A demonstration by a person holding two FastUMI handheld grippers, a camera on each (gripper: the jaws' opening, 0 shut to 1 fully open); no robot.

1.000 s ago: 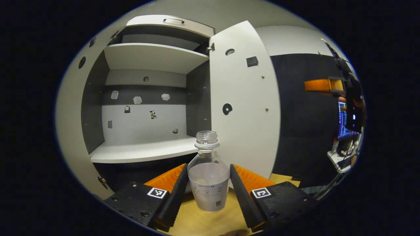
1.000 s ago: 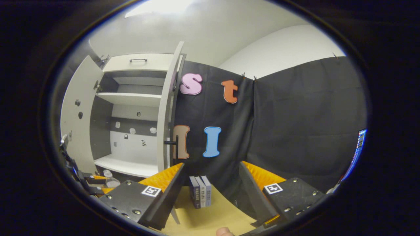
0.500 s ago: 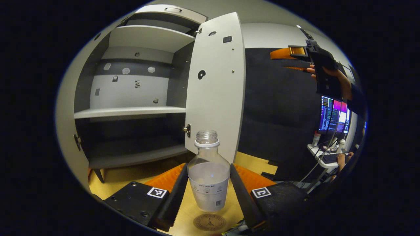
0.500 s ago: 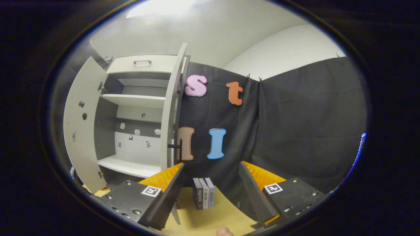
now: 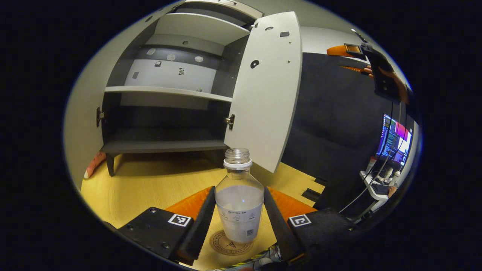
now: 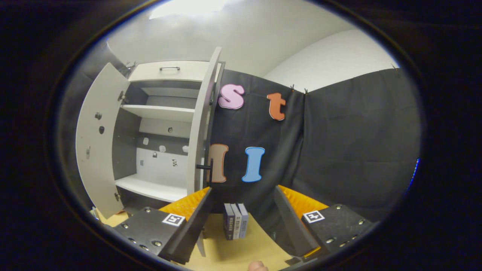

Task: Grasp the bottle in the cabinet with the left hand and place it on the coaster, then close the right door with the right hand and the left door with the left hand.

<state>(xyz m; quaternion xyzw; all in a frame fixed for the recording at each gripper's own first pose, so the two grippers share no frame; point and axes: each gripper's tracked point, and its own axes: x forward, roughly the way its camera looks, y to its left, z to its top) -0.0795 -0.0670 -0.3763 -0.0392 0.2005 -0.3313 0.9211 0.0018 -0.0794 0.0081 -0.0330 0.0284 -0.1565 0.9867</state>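
My left gripper (image 5: pixel 239 218) is shut on a clear uncapped bottle (image 5: pixel 239 205) with a white label, both fingers pressed to its sides. The bottle's base hangs just over a round brown coaster (image 5: pixel 230 244) on the wooden table; whether they touch I cannot tell. Behind stands the cabinet (image 5: pixel 165 90) with both doors open; its right door (image 5: pixel 265 90) swings out beside the bottle. In the right gripper view my right gripper (image 6: pixel 241 222) is open and empty, facing the right door's edge (image 6: pixel 197 131) and its black handle (image 6: pixel 205 167). The left door (image 6: pixel 94 143) stands wide open.
Three upright books (image 6: pixel 235 226) stand on the wooden table (image 6: pixel 241 252) between my right fingers' line of sight. A hand holding the other gripper (image 5: pixel 380 71) shows at the upper right of the left gripper view. A monitor (image 5: pixel 393 137) and a side desk are at the right.
My left gripper has carried the bottle down and away from the cabinet, so the coaster now lies under its base. The right gripper has drifted slightly; the cabinet sits a little more to the right.
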